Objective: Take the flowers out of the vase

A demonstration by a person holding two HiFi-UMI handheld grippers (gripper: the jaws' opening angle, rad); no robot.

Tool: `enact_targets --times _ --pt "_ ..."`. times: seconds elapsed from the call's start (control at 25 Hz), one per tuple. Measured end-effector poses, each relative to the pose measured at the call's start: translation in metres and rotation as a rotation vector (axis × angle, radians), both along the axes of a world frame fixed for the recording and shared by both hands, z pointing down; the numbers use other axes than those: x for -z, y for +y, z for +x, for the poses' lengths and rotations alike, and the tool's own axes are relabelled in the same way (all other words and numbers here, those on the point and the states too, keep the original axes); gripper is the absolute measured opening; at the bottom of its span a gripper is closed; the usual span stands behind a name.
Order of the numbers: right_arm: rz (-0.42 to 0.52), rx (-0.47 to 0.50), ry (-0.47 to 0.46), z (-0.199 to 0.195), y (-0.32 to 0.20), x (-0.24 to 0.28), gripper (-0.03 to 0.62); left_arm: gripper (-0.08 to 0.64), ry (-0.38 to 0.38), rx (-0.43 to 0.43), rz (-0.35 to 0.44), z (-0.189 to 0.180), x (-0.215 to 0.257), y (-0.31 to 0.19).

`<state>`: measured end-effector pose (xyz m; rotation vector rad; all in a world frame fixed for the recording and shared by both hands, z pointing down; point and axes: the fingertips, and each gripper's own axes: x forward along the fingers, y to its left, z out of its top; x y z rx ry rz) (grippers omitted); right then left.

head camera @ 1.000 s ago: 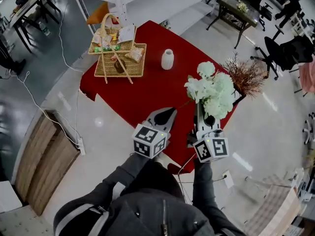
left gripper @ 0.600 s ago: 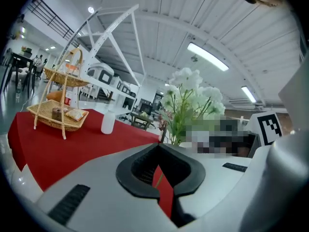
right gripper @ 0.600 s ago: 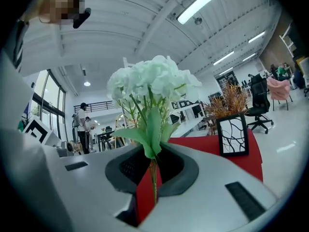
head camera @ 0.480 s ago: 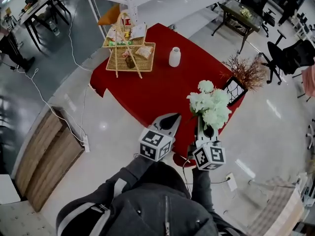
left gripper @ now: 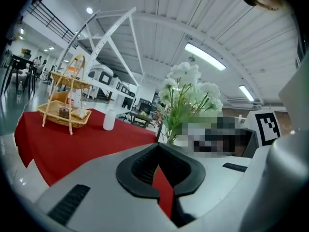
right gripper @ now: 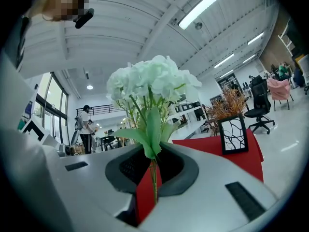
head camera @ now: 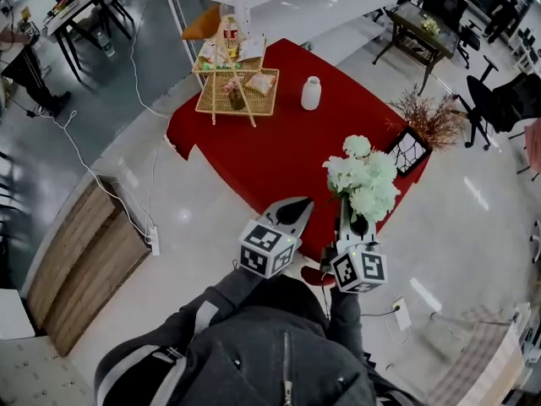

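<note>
A bunch of white flowers (head camera: 363,178) with green stems stands upright over the near right edge of the red table (head camera: 270,150). My right gripper (head camera: 342,214) is shut on the stems, which run down between the pads in the right gripper view, where the flowers (right gripper: 150,83) fill the middle. My left gripper (head camera: 297,203) hangs just left of it, shut with nothing between its jaws. In the left gripper view the flowers (left gripper: 187,93) show beyond the left gripper (left gripper: 159,173). A small white vase (head camera: 311,93) stands far back on the table, with nothing in it.
A black-framed holder (head camera: 408,152) with brown dried branches (head camera: 429,118) stands at the table's right corner. A tiered wicker basket stand (head camera: 232,83) sits at the far left. Desks and chairs (head camera: 499,100) ring the room; a cable and power strip (head camera: 153,242) lie on the floor.
Both grippers have drawn back from the table toward its near edge, and the flowers came with the right one. The table and basket stand now sit farther off in the head view.
</note>
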<state>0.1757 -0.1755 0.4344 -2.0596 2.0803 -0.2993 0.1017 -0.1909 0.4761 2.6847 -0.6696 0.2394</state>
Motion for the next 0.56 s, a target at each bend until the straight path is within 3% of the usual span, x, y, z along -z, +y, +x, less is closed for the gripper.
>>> enact_targets --times 0.56 --pt "0.027 0.026 0.021 -0.018 0.001 0.006 0.035 0.009 0.031 0.039 -0.012 -0.022 -0.001 0.007"
